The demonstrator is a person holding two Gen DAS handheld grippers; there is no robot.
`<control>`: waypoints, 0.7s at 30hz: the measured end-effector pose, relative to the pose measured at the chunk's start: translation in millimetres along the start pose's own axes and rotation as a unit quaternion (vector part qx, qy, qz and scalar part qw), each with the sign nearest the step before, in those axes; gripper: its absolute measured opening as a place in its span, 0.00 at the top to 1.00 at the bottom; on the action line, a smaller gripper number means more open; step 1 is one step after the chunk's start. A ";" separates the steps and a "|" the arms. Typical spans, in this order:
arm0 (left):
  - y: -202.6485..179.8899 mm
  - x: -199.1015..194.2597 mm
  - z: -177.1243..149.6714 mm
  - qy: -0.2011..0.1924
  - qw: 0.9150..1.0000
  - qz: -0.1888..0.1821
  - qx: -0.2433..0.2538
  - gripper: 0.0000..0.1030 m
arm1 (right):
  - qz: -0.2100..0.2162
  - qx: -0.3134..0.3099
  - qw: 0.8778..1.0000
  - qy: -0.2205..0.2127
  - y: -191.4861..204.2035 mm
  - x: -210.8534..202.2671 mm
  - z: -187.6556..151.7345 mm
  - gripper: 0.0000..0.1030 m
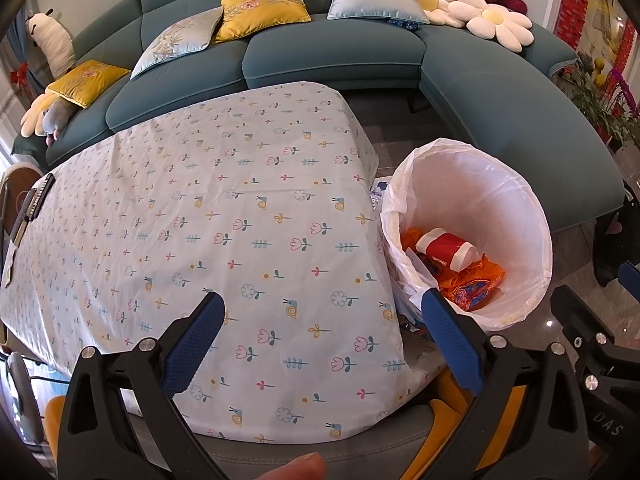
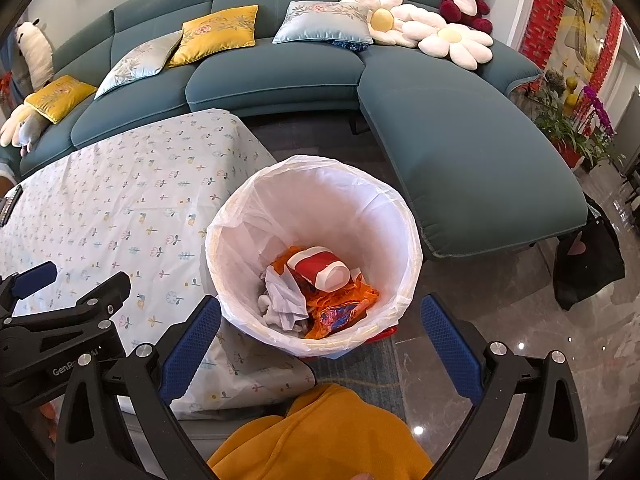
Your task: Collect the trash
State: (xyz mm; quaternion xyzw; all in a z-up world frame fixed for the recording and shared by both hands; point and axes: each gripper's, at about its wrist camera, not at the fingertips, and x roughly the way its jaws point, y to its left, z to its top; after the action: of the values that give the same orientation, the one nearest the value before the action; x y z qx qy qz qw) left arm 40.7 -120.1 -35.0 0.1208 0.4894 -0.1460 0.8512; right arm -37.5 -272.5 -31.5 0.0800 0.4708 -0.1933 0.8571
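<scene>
Trash lies inside the bin beside the counter; left tongs and right tongs gape wide, empty.

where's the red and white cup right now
The red and white cup lies on its side inside the white-lined trash bin, on top of orange wrappers and beside crumpled tissue; the bin stands on the floor at the table's right.

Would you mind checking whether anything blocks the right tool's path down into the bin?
Nothing visible does. The right tool is open and empty above the lined bin, whose mouth is uncovered.
</scene>
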 end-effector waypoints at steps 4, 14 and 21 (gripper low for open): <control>-0.1 -0.3 0.0 -0.001 1.000 0.001 -0.001 0.08 | -0.001 0.001 1.000 0.000 -0.5 0.1 0.6 0.07; 0.3 -2.3 -0.3 -0.006 1.000 0.007 -0.008 0.08 | -0.002 0.001 1.000 0.002 -1.2 0.9 0.6 0.07; 1.8 -1.2 -1.2 -0.003 1.000 0.011 -0.012 0.08 | -0.005 0.001 1.000 0.002 -1.8 2.2 -0.5 0.07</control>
State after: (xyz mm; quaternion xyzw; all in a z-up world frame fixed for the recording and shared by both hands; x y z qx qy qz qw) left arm 39.9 -117.9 -34.5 0.1154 0.4869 -0.1317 0.8558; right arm -37.6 -274.5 -33.6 0.0786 0.4731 -0.1976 0.8550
